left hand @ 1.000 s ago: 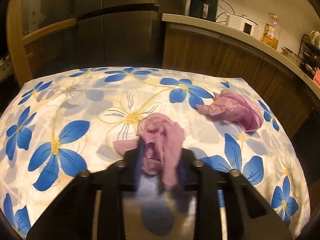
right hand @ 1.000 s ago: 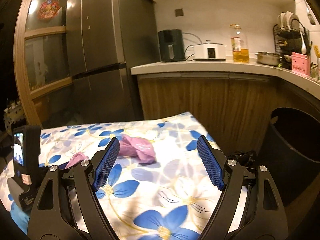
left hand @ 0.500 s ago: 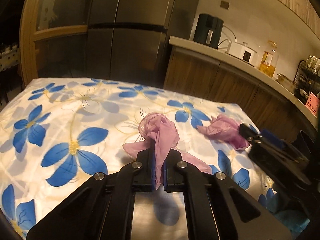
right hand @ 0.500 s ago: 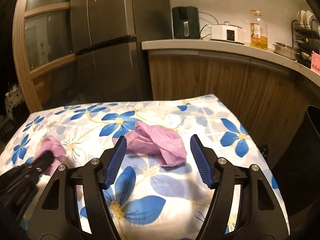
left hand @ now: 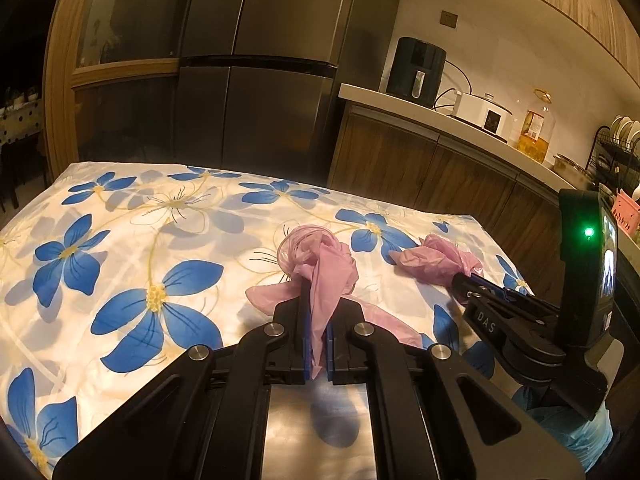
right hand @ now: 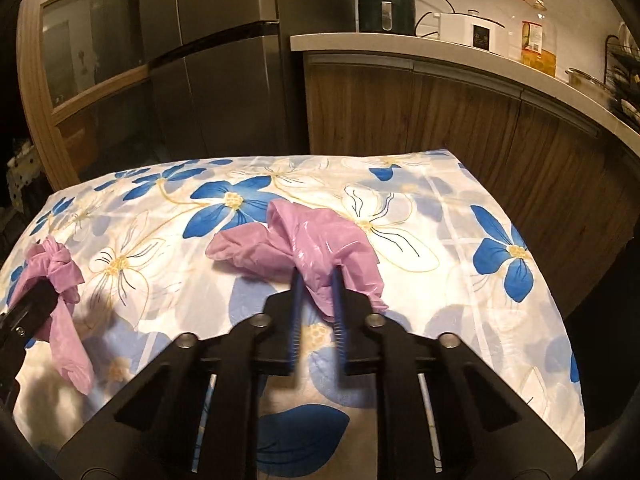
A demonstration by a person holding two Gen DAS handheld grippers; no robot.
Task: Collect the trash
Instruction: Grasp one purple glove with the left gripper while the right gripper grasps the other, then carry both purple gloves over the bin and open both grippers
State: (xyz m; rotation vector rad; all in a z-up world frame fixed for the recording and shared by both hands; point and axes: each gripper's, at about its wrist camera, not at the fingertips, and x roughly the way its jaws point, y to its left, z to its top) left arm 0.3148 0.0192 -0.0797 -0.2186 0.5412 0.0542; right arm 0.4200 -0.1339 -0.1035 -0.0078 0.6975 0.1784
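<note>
Two crumpled pink plastic bags lie on a table with a blue-flower cloth (left hand: 120, 240). My left gripper (left hand: 316, 304) is shut on the left pink bag (left hand: 320, 256), which hangs between its blue pads. It also shows in the right wrist view (right hand: 56, 276). My right gripper (right hand: 318, 280) is closed around the near end of the right pink bag (right hand: 312, 244), which still rests on the cloth (right hand: 460, 280). In the left wrist view the right gripper (left hand: 466, 280) touches that bag (left hand: 432, 260).
A dark fridge (left hand: 256, 80) stands behind the table. A wooden counter (left hand: 440, 120) at the right carries an air fryer (left hand: 416, 72), a white cooker (left hand: 480, 112) and an oil bottle (left hand: 534, 132). A dark opening lies right of the table (right hand: 608, 280).
My left gripper has shut on the left pink bag and lifted it a little. My right gripper has moved forward and down and closed on the right pink bag.
</note>
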